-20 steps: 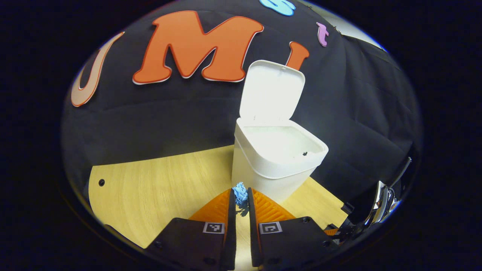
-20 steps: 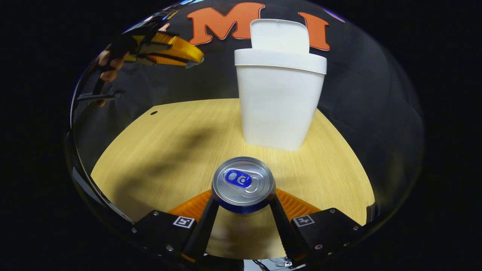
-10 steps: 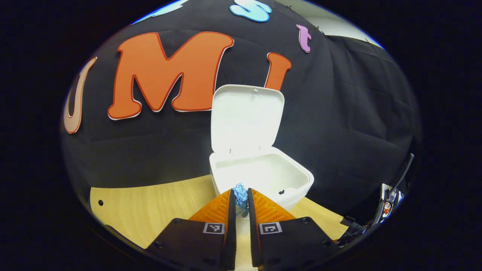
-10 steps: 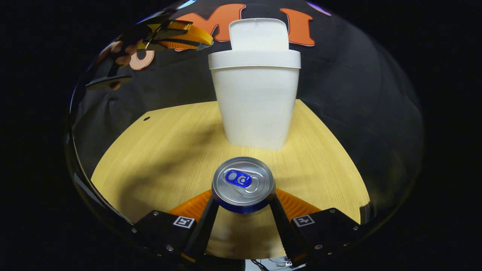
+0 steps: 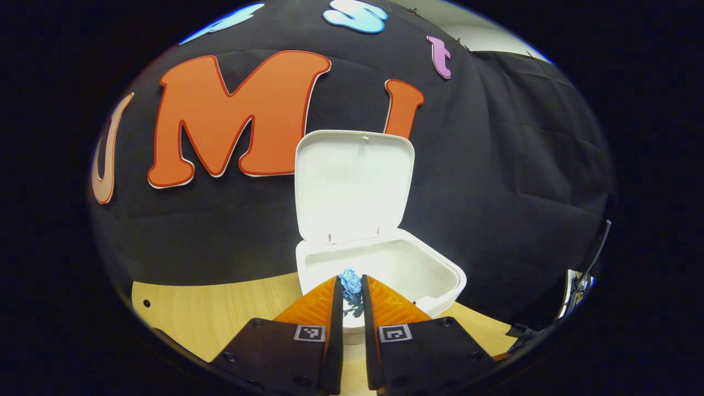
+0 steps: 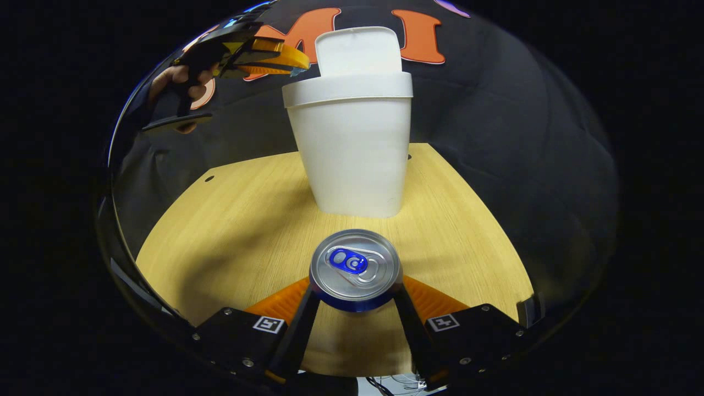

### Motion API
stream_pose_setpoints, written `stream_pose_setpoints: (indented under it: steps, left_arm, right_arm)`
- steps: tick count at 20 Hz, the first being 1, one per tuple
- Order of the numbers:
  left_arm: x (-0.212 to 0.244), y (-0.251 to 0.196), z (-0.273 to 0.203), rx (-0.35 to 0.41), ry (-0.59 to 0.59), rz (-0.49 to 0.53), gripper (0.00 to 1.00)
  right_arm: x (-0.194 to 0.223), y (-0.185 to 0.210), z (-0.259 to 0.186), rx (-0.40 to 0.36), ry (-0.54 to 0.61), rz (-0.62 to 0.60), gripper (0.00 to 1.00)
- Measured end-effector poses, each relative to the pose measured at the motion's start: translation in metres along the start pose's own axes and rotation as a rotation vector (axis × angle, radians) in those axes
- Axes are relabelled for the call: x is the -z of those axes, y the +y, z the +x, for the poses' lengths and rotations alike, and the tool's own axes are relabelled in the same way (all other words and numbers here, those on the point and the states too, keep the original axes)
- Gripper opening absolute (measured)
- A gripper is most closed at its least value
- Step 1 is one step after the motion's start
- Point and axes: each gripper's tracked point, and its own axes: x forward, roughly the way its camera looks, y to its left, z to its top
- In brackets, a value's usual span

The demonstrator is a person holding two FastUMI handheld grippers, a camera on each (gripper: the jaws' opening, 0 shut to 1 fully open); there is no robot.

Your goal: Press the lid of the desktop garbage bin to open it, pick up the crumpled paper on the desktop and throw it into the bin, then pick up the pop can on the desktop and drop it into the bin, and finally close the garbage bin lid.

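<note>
The white garbage bin (image 5: 437,283) stands on the wooden desktop with its lid (image 5: 352,184) swung upright. My left gripper (image 5: 351,287) is shut on a small crumpled blue paper (image 5: 350,281), held just above the bin's near rim, over the opening. In the right gripper view the same bin (image 6: 352,154) rises behind a pop can (image 6: 356,269) with a silver top and blue tab. My right gripper (image 6: 355,294) is shut on the can, above the desktop. The left gripper (image 6: 294,69) and the hand holding it (image 6: 179,82) hover at the bin's upper left.
The light wooden desktop (image 6: 231,231) has small round holes (image 6: 209,178) near its far left edge. Black cloth walls close in behind and beside the bin. Some equipment (image 5: 575,286) shows at the far right of the left gripper view.
My left gripper rose and moved forward with the paper, from beside the bin's front wall to over its opening. The right gripper shifted right, still holding the can.
</note>
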Motion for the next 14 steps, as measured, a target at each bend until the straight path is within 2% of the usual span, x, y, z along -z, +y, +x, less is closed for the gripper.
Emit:
stream_pose_setpoints:
  steps: [1, 2, 3, 7, 10, 11, 12, 13, 14]
  left_arm:
    - [-0.001, 0.001, 0.002, -0.001, -0.005, -0.001, 0.23]
    - [0.0, 0.0, 0.005, -0.002, -0.004, -0.001, 0.27]
    - [0.001, -0.001, 0.006, 0.0, -0.001, 0.0, 0.27]
    - [0.002, 0.003, 0.012, -0.007, 0.004, 0.02, 0.33]
    - [0.001, 0.001, 0.011, 0.001, -0.002, 0.022, 0.56]
    - [0.002, 0.003, 0.01, -0.001, 0.0, 0.022, 0.64]
    - [0.002, 0.005, 0.008, -0.005, 0.0, 0.023, 0.72]
    - [0.0, 0.006, 0.006, -0.007, -0.004, 0.022, 0.74]
    - [-0.001, 0.007, 0.002, -0.004, -0.009, 0.019, 0.77]
  right_arm:
    - [0.0, -0.001, 0.001, 0.003, 0.001, 0.001, 0.8]
    - [0.0, -0.002, 0.003, 0.003, 0.002, 0.003, 0.75]
    - [0.0, -0.003, 0.003, 0.003, 0.005, 0.006, 0.8]
    - [-0.001, -0.01, 0.003, 0.016, 0.007, 0.019, 0.8]
    - [-0.006, -0.013, 0.004, 0.024, 0.001, 0.032, 0.8]
    - [-0.007, -0.013, 0.002, 0.025, 0.0, 0.036, 0.75]
    - [-0.009, -0.014, 0.0, 0.023, -0.005, 0.041, 0.8]
    - [-0.015, -0.016, -0.003, 0.026, -0.016, 0.045, 0.75]
    - [-0.02, -0.018, -0.005, 0.028, -0.025, 0.045, 0.8]
